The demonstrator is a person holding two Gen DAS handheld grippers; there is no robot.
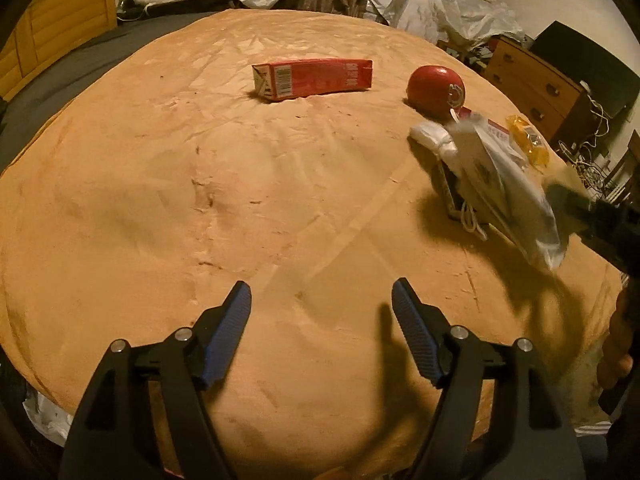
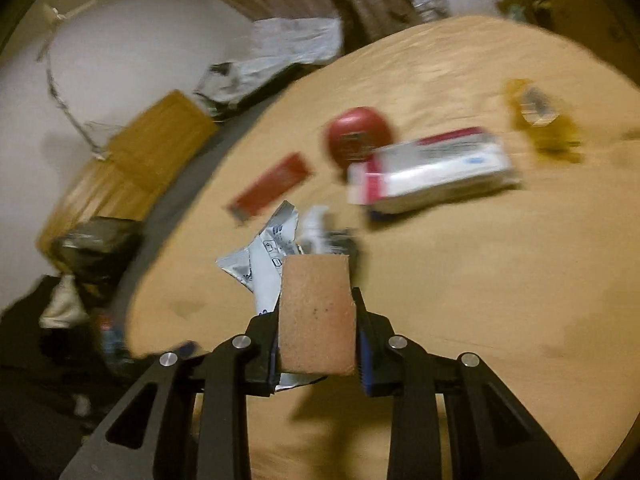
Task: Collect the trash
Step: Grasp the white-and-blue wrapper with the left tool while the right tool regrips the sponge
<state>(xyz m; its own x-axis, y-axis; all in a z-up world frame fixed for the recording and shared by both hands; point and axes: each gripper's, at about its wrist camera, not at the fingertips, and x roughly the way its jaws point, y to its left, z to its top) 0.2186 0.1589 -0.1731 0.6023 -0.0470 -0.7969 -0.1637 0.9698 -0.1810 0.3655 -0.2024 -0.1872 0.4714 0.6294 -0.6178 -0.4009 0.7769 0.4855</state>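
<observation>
An orange blanket (image 1: 200,200) bears the trash: a red carton (image 1: 312,78) lying on its side, a red round tub (image 1: 436,90), a white-and-red box (image 1: 498,126) and a yellow wrapper (image 1: 528,140). My left gripper (image 1: 320,300) hovers over bare blanket, open, with nothing between its fingers. In the right wrist view my right gripper (image 2: 318,300) is shut on a brown cardboard piece (image 2: 316,312) and a crumpled white wrapper (image 2: 260,256). Beyond it lie the carton (image 2: 272,188), tub (image 2: 356,136), box (image 2: 428,168) and yellow wrapper (image 2: 540,120). The left wrist view shows that held white wrapper (image 1: 500,184) raised at the right.
A wooden dresser (image 1: 532,84) with cables stands past the blanket's right edge. White plastic sheets (image 1: 432,4) pile up at the back. A wooden board (image 2: 152,148) and a dark bag (image 2: 96,248) sit off the left side. The right wrist view is blurred.
</observation>
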